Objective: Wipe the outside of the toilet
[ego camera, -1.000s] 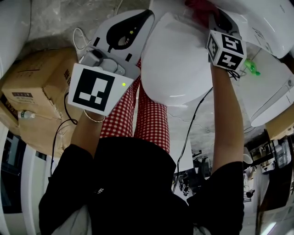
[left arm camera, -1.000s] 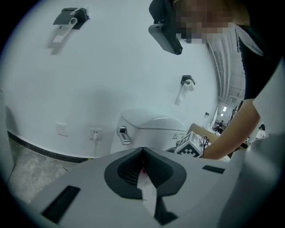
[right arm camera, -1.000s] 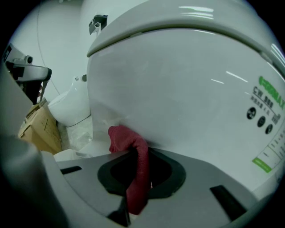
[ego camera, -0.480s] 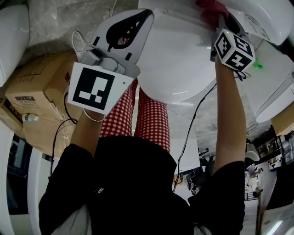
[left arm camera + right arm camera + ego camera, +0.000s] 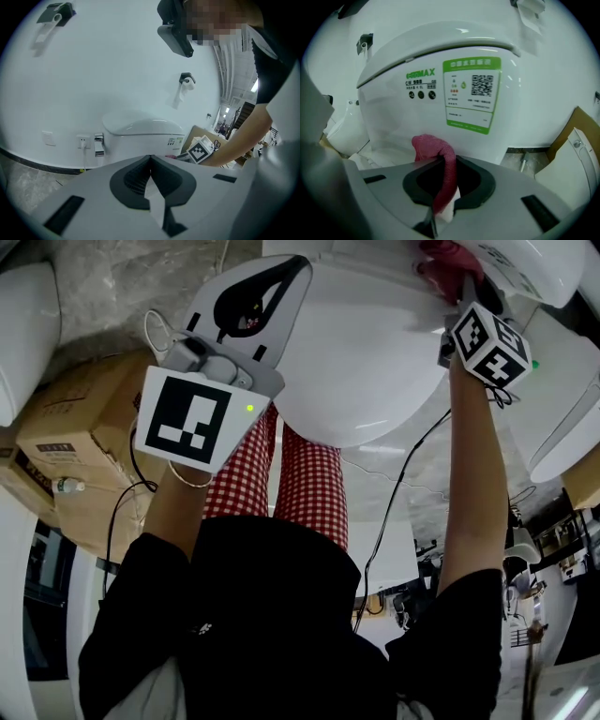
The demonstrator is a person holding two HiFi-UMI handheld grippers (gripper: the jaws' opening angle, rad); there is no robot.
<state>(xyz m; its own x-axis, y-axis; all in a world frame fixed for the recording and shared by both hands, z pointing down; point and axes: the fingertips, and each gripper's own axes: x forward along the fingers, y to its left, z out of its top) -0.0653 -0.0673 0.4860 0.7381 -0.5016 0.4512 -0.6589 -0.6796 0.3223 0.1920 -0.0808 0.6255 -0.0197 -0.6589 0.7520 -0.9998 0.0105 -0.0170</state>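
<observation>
Wiping step's on: right gripper [image 5: 443, 197] clamped on red cloth [image 5: 433, 147] at the toilet [image 5: 417, 117]'s labelled side, left gripper [image 5: 150, 164] pinched together, empty. Next probably needs a pressed sideways drag.

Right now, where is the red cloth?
In the right gripper view, the red cloth is clamped in the right gripper, beside the toilet, below the green label.

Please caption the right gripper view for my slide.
Right gripper, shut on a red cloth, facing the labelled toilet.
</observation>
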